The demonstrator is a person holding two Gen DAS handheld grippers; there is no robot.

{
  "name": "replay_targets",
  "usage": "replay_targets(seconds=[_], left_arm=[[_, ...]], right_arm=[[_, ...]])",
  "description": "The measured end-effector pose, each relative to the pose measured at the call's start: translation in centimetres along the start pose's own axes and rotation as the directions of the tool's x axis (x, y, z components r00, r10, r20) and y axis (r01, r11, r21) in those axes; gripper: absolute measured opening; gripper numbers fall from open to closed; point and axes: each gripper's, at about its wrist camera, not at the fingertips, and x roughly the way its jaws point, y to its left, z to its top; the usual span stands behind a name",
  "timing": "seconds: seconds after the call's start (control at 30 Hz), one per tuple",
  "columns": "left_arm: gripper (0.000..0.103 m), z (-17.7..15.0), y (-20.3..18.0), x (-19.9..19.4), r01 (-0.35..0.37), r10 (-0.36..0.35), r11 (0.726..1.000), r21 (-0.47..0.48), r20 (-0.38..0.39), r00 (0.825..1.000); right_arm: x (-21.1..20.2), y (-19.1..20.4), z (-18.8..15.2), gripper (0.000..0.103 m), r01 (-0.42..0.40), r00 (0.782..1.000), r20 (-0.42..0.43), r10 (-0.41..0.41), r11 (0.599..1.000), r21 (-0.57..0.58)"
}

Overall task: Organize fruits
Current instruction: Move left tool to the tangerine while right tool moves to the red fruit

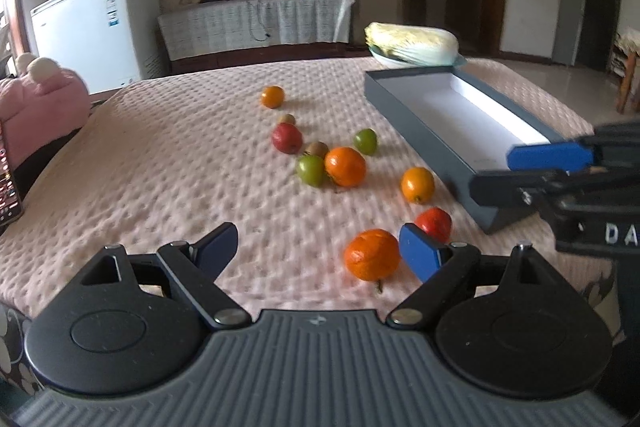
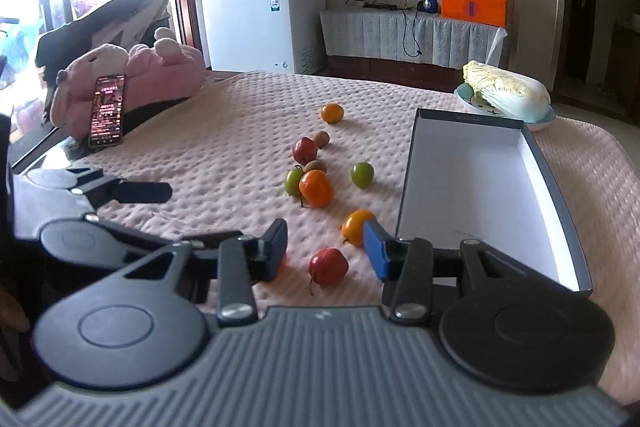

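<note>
Fruit lies scattered on the pink cloth (image 1: 160, 167): oranges, red and green fruits and small brown ones, all outside the box (image 1: 460, 131), which sits to the right. The left gripper (image 1: 320, 247) is spread wide and grips nothing; the nearest orange (image 1: 372, 254) lies just inside its right finger, perhaps touching it, though blur hides the contact. The right gripper (image 2: 326, 253) stands half spread with a red fruit (image 2: 328, 265) between its fingers, clear of both pads. A cabbage (image 2: 506, 95) rests in a bowl beyond the box.
</note>
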Motion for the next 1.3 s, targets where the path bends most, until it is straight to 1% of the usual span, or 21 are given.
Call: replay_targets(seconds=[0.07,0.13,0.2,0.27,0.33,0.47,0.7,0.9,1.03,1.13,1.3], left_arm=[[0.09,-0.2,-0.3,0.3,0.029,-0.029,1.0,-0.004,0.002,1.0],[0.09,-0.3,-0.4,0.5,0.043,-0.043,0.999,-0.006,-0.014,0.999],[0.085,-0.3,-0.6,1.0,0.037,-0.037,0.999,0.008,-0.023,0.999],[0.078,-0.4,-0.7,1.4,0.044,-0.044,0.999,0.008,-0.047,0.998],[0.076,-0.5,-0.8,1.8,0.055,-0.055,0.998,0.008,-0.061,0.997],[0.076,-0.5,-1.0,1.9,0.055,-0.054,0.998,0.019,-0.059,0.997],[0.076,-0.7,-1.3,2.7,0.051,-0.048,0.998,0.032,-0.087,0.995],[0.076,-0.7,-1.4,3.5,0.051,-0.047,0.998,0.039,-0.107,0.993],[0.076,-0.8,-1.3,3.8,0.058,-0.054,0.998,0.033,-0.106,0.993],[0.076,-0.8,-1.3,3.8,0.065,-0.061,0.997,0.028,-0.113,0.992],[0.076,-0.7,-1.2,4.2,0.074,-0.07,0.997,0.028,-0.116,0.991]], right_arm=[[0.2,-0.1,0.0,0.046,0.008,1.0,-0.009,-0.008,1.0,0.001],[0.3,-0.1,0.0,0.046,0.004,1.0,-0.009,-0.004,1.0,0.007],[0.3,-0.1,0.1,0.046,0.001,1.0,-0.005,-0.001,1.0,0.011],[0.4,0.0,0.1,0.046,0.0,1.0,-0.006,0.0,1.0,0.009],[0.5,0.2,0.1,0.046,-0.001,1.0,-0.01,0.001,1.0,0.003],[0.7,0.6,0.0,0.046,-0.007,1.0,-0.021,0.007,1.0,-0.015],[1.2,1.0,0.1,0.046,-0.014,0.999,-0.035,0.014,1.0,-0.009],[2.3,1.2,0.0,0.046,-0.02,0.998,-0.065,0.02,1.0,-0.004],[3.0,1.5,-0.2,0.046,-0.025,0.995,-0.094,0.023,1.0,-0.018],[3.3,1.4,-0.3,0.046,-0.02,0.994,-0.104,0.018,1.0,-0.013],[4.1,1.1,-0.3,0.046,0.015,0.992,-0.128,-0.016,1.0,-0.007]])
